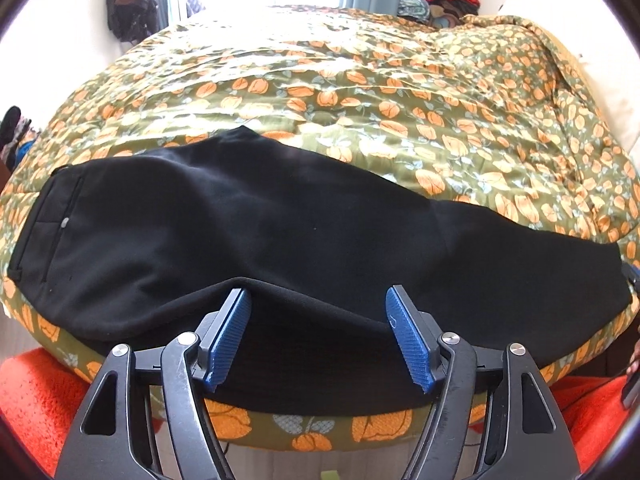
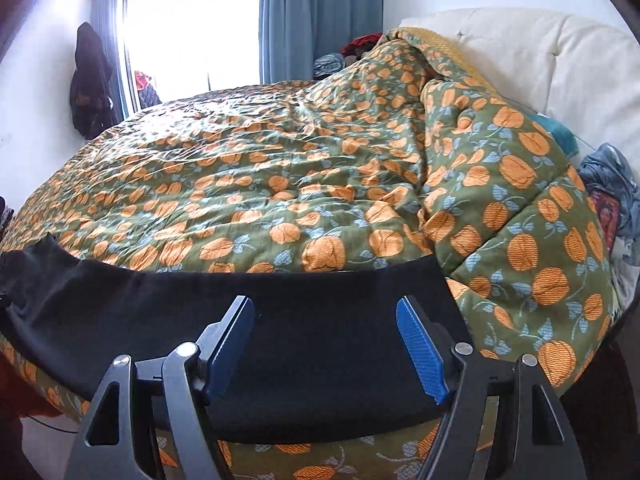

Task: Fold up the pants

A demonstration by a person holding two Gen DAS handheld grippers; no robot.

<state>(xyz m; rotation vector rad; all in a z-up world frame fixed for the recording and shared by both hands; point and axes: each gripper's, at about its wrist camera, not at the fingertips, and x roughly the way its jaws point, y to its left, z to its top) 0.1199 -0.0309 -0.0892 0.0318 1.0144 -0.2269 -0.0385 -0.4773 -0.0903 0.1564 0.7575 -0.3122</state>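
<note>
Black pants (image 1: 304, 220) lie lengthwise across the near edge of the bed (image 1: 360, 92), leg on leg. Left claw (image 1: 320, 300) and right claw (image 2: 325, 308) both spread wide, gripping nothing, cloth just ahead. Suggest pinching both layers together at the hem end (image 2: 400, 280), then carrying it toward the waistband (image 1: 36, 224). Underside layer hidden; left claw's contact with the fabric unclear.

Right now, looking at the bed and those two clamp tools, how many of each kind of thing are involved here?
Black fabric pants, laid lengthwise along the near edge: 1
Green quilt with orange flower print: 1
Black two-finger grippers with blue ribbed pads, both open: 2, left and right
Total: 4
</note>
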